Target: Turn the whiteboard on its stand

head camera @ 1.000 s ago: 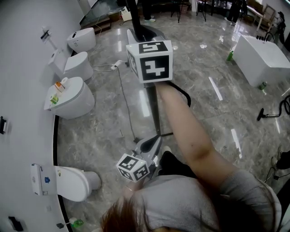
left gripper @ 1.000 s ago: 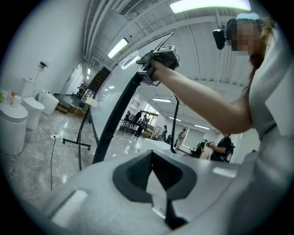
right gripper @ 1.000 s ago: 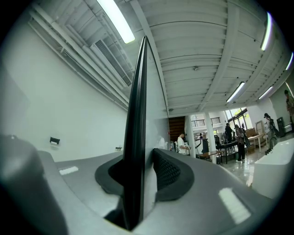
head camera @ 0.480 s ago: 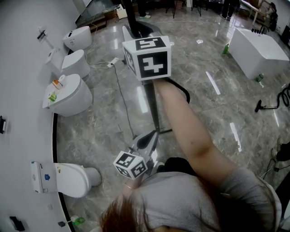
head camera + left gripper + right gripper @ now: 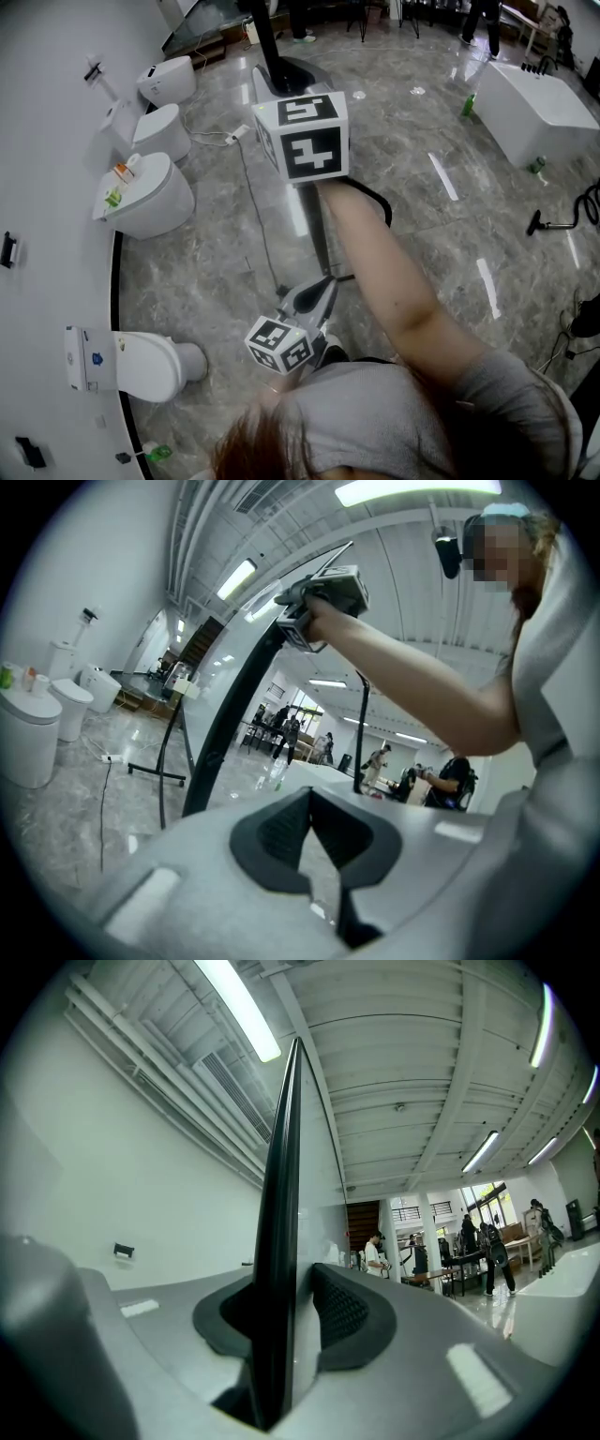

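- Between the jaws of the right tongs (image 5: 281,1286): the whiteboard (image 5: 279,1176), met edge-on, its dark frame rising straight out of the pads. The jaws stand part-way apart with one pad on each face of the panel. They have just eased open a shade, with the frame between them.
- Lower down and behind the right tongs: the left tongs (image 5: 311,808), pads drawn together at the tips, nothing gripped. The whiteboard's frame passes to their left, apart from the jaws.
- Beyond the right tongs: a grey foot and black upright, apparently the stand (image 5: 302,67).
- Left of both tongs, well apart: toilets (image 5: 145,202) in a row, with a floor cable (image 5: 255,197) nearer.
- Step in hand, as judged: the swing of the panel on its stand, driven from the frame edge high up.
- Next move, as judged: a firmer pinch first, then a steady sideways sweep. The left tongs are free to steady the lower frame, and the cable is to be kept clear of.
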Tool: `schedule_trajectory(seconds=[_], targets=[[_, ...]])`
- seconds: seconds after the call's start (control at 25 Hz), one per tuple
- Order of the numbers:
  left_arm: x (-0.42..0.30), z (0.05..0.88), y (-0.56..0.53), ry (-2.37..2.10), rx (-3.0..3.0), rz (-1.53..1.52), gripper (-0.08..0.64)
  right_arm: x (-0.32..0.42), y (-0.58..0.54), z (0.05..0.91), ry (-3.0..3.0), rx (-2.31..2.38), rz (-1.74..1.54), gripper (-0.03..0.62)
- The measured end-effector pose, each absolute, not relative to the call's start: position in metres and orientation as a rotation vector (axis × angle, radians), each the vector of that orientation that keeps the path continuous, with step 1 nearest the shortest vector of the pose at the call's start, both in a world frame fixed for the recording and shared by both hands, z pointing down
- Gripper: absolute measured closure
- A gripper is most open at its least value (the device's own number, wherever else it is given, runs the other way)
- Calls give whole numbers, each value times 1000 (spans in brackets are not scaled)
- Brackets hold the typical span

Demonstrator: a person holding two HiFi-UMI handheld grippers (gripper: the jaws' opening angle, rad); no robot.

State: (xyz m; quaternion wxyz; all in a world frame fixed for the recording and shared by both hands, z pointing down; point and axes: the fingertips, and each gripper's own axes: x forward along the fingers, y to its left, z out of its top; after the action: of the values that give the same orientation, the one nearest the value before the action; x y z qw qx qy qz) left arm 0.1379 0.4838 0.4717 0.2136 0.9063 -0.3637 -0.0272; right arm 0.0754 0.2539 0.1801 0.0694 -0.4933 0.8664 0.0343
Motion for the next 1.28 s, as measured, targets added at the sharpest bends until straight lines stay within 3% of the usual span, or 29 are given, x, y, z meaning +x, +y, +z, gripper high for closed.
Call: schedule_trajectory(seconds=[0.56,0.68,0.8,1.04,1.28], targets=[[145,457,510,-1064,2553,-96,563,93,323,198,2661,-1482,282,417],[142,451,516,-1089,2560,-99,564,104,359,210,2693,-1389,254,453],[140,440,523,-1130,2590,-103,563,125,396,240,2720,-1349,209,599],[147,434,540,-1145,2595,-104,563,154,466,328,2857,-1254,-30,589],[146,425,570,-1216,2622,-84,563,176,516,364,2889,-1209,-74,589]])
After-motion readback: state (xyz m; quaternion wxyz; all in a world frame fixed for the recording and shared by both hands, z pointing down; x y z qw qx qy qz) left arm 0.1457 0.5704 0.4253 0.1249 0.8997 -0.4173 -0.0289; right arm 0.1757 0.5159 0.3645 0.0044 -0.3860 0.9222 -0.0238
